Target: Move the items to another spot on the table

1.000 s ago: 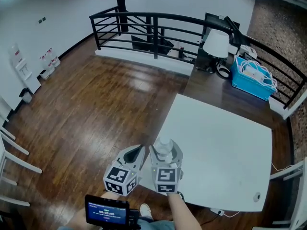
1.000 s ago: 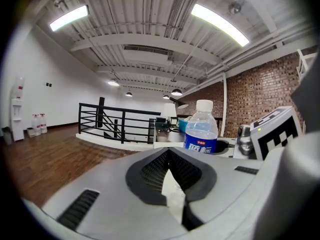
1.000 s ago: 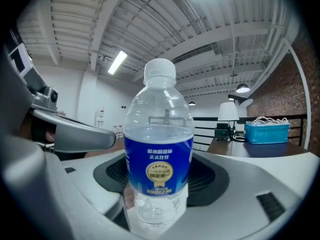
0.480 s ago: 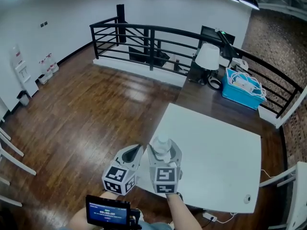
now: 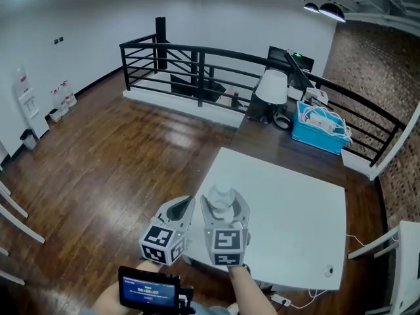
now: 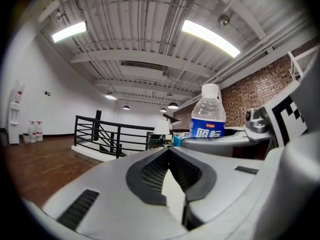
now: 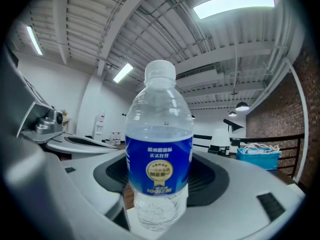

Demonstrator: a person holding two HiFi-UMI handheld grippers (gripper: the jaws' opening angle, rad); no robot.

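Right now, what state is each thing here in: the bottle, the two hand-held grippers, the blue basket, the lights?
Water bottle: upright, cap on, gripped around its lower body.
Right hand-held gripper: closed on the water bottle.
Left hand-held gripper: jaws together, nothing between them.
Blue basket: holding white cables.
Ceiling lights: switched on.

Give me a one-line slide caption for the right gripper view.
Right tongs clamp an upright, blue-labelled water bottle low on its body.

Bottle label: Chinese chars, too blurry to read.
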